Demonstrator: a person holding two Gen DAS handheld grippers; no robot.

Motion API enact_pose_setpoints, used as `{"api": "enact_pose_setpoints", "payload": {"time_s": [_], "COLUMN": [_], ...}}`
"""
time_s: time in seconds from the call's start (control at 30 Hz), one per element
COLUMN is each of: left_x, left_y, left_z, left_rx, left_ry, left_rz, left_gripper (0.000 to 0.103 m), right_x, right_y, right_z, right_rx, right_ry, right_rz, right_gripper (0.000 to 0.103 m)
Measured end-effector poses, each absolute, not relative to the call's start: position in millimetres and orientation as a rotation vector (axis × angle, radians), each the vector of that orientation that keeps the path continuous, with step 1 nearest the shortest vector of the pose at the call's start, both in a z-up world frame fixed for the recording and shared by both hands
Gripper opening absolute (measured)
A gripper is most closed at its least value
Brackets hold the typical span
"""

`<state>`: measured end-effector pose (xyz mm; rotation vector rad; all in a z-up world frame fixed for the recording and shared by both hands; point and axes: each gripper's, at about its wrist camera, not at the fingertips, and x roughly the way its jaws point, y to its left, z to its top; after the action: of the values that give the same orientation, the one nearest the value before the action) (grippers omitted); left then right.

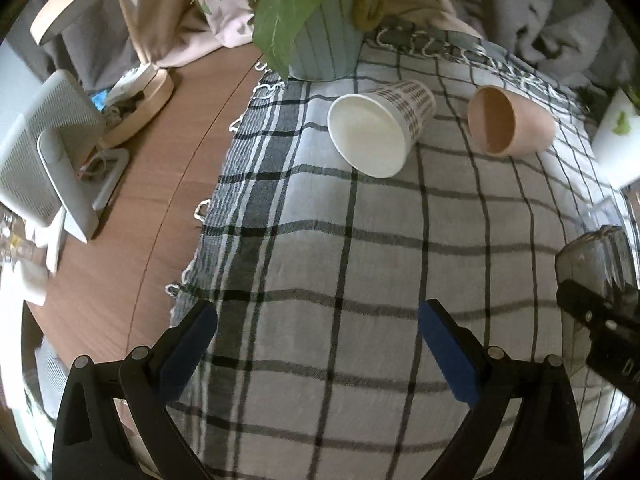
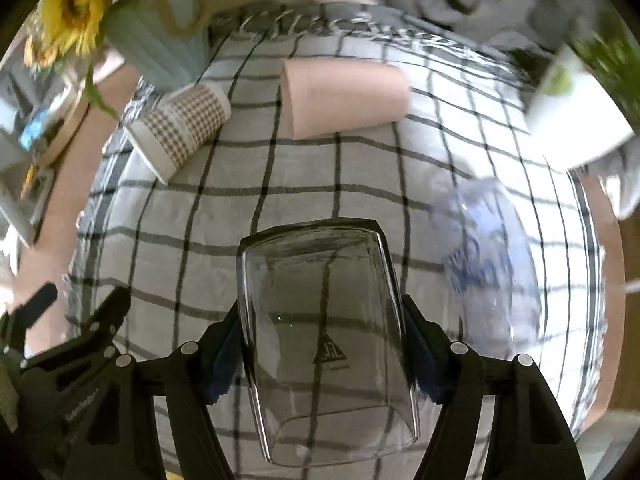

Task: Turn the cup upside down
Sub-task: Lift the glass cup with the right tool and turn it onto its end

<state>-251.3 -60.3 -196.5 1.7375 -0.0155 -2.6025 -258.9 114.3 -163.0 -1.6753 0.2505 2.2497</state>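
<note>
My right gripper (image 2: 320, 344) is shut on a clear glass cup (image 2: 324, 336), held above the checked cloth with its base pointing away and its mouth toward the camera. In the left wrist view the same glass (image 1: 596, 260) and the right gripper (image 1: 600, 320) show at the right edge. My left gripper (image 1: 318, 344) is open and empty over the cloth. A checked paper cup (image 1: 380, 126) (image 2: 182, 130) and a pink cup (image 1: 510, 120) (image 2: 344, 96) lie on their sides further back.
A pale blue vase of sunflowers (image 1: 324, 40) stands behind the cups. A white planter (image 2: 576, 116) is at the right. A clear plastic item with blue print (image 2: 484, 264) lies right of the glass. A white fan (image 1: 44, 160) and wooden tray (image 1: 140, 112) sit on the wooden table (image 1: 120, 240) at left.
</note>
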Motion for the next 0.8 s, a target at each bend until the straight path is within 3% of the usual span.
{"api": "enact_pose_setpoints", "payload": {"time_s": [0.23,0.8], "left_x": [-238,-228], "left_y": [-70,-63], "left_z": [-200,-231], "left_rx": [1.765,1.846], "left_ry": [-0.102,-0.197], "left_rz": [-2.606,-2.528], "left_gripper": [0.102,0.102], "right_x": [-227,-211], "right_y": [108,95], "right_z": [-181,-221], "right_rx": [-1.644,-1.682], "right_ry": [0.388,0.335], "right_rz": [2.212,2.183], "right_gripper": [0.071,0.071]}}
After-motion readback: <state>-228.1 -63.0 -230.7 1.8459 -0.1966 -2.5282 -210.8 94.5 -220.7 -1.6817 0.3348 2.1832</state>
